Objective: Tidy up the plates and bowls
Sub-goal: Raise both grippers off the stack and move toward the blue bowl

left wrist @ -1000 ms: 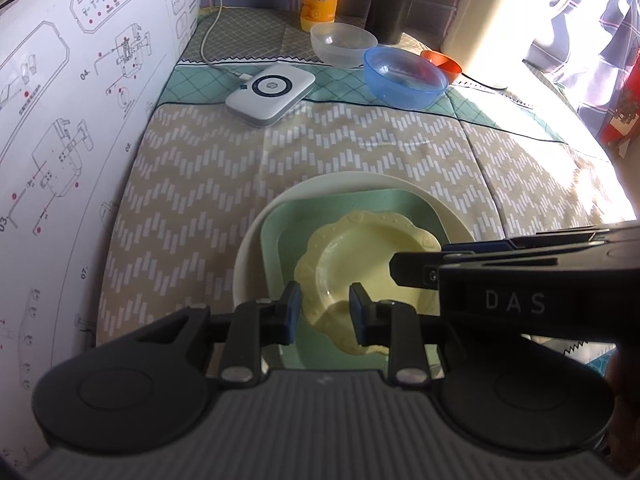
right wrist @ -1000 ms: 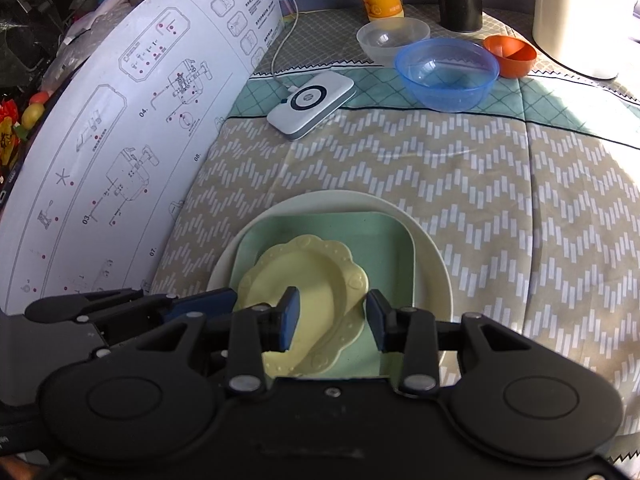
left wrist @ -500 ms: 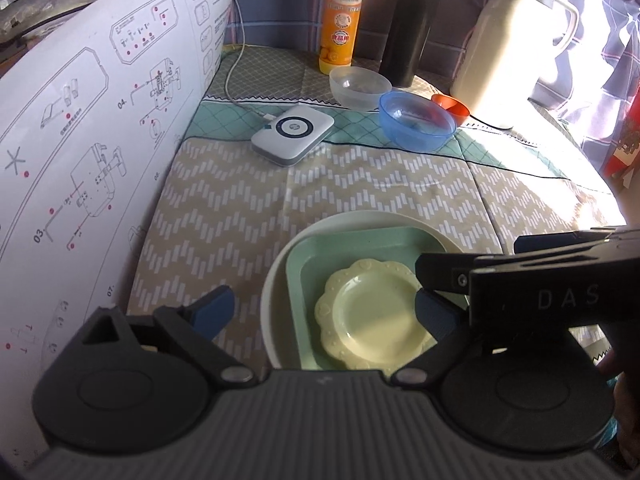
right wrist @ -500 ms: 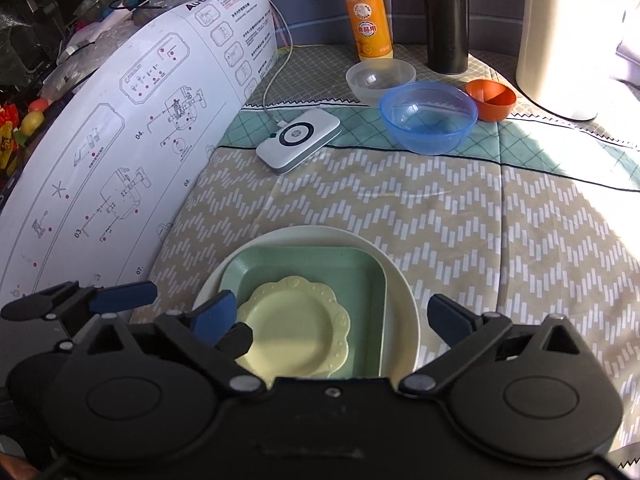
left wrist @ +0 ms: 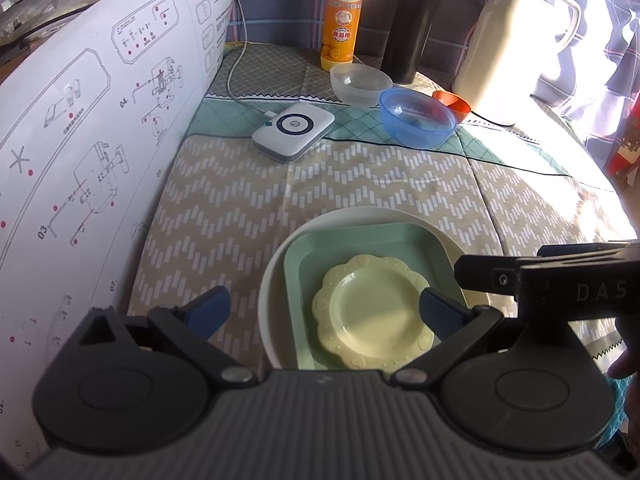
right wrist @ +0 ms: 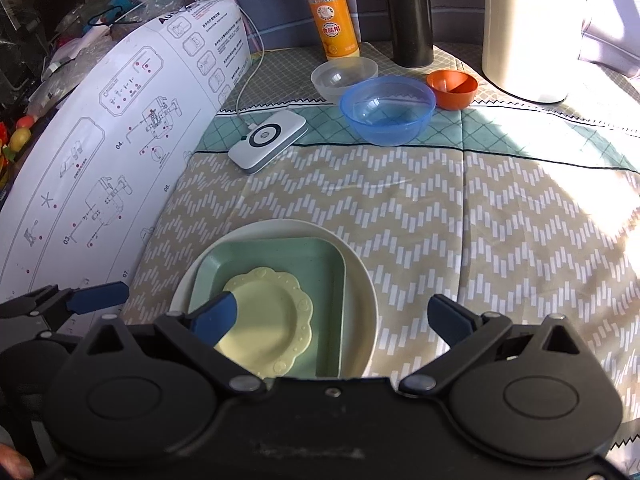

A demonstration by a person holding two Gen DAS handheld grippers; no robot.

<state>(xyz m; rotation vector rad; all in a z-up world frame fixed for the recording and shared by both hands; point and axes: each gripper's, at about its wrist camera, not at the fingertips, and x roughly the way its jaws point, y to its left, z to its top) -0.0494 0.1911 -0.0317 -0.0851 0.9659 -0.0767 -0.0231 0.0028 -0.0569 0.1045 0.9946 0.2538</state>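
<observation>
A second ago both grippers pinched the yellow plate (left wrist: 374,316); since then their jaws have just been opening and now stand wide apart with nothing clamped, and the plate lies flat. The left gripper (left wrist: 324,310) fills the bottom of its frame, its blue fingertips (left wrist: 210,308) either side of the plate, not touching it. The right gripper (right wrist: 334,316) sits likewise at the bottom of its frame. The yellow plate rests inside the green square plate (left wrist: 372,242), which sits on the white round plate (left wrist: 276,276), lower centre. Farther up lie a white charger (left wrist: 294,130), a blue bowl (left wrist: 416,118), a clear bowl (left wrist: 360,84) and an orange bowl (left wrist: 452,102).
</observation>
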